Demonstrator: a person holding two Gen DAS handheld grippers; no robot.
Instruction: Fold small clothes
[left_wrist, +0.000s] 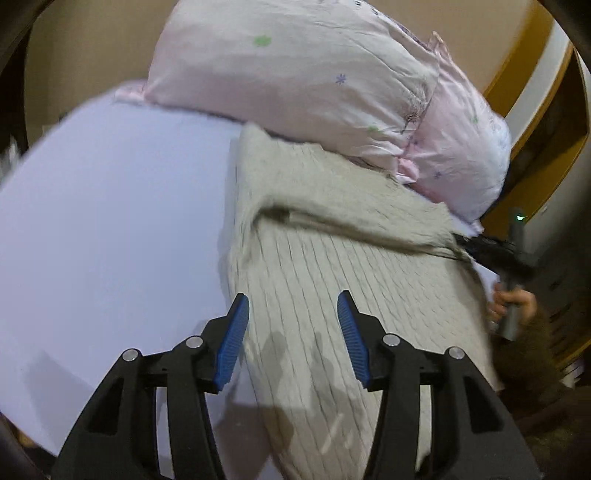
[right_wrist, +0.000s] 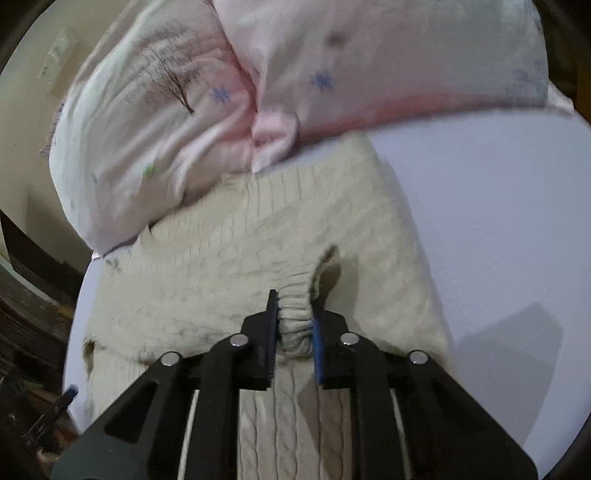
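A cream cable-knit sweater lies on a white sheet, partly folded over itself. My left gripper is open and empty, hovering just above the sweater's near left part. In the right wrist view the sweater spreads ahead. My right gripper is shut on a ribbed cuff of the sweater, bunched between the fingers, with the sleeve trailing under the gripper. The right gripper also shows in the left wrist view at the sweater's far right edge, held by a hand.
A pink flowered pillow rests against the sweater's far edge; it also shows in the right wrist view. The white sheet extends to the right there. A wooden frame stands at the back right.
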